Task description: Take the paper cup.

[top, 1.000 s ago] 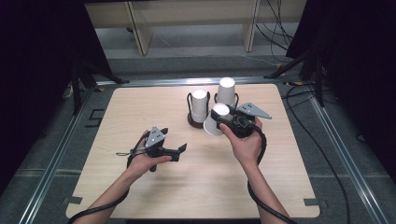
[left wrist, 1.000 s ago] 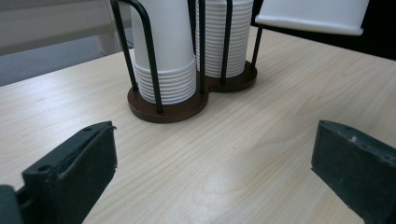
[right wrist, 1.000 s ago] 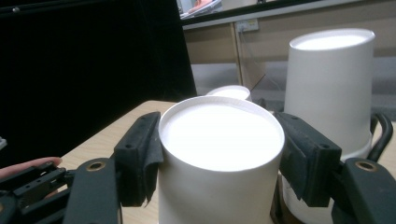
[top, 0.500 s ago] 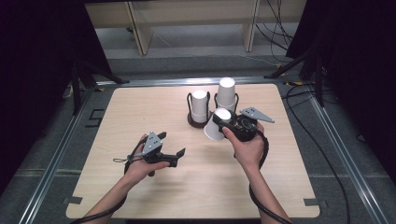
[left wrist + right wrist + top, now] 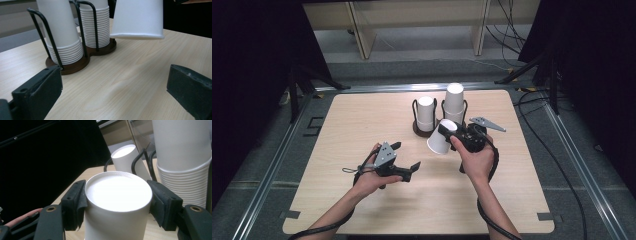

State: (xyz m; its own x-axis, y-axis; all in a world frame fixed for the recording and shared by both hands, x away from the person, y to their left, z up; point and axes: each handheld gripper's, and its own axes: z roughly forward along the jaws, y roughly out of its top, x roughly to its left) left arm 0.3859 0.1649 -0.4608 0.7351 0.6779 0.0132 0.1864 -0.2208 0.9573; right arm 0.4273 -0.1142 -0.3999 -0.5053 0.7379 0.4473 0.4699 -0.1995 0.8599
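Note:
A white paper cup (image 5: 439,141) hangs mouth-down and tilted above the table, just in front of the cup holder (image 5: 418,131). My right gripper (image 5: 447,134) is shut on it; in the right gripper view both pads (image 5: 75,205) press the cup (image 5: 117,192) near its closed base. From the left gripper view, the cup's (image 5: 137,20) rim floats clear of the wood. My left gripper (image 5: 406,156) is open and holds nothing, low over the table to the cup's front left, its jaws wide apart (image 5: 112,90).
The brown wire holder carries two stacks of upturned white cups, a shorter left stack (image 5: 426,112) and a taller right stack (image 5: 454,102). The wooden table (image 5: 362,115) lies inside a metal frame. Cables trail on the floor at the right.

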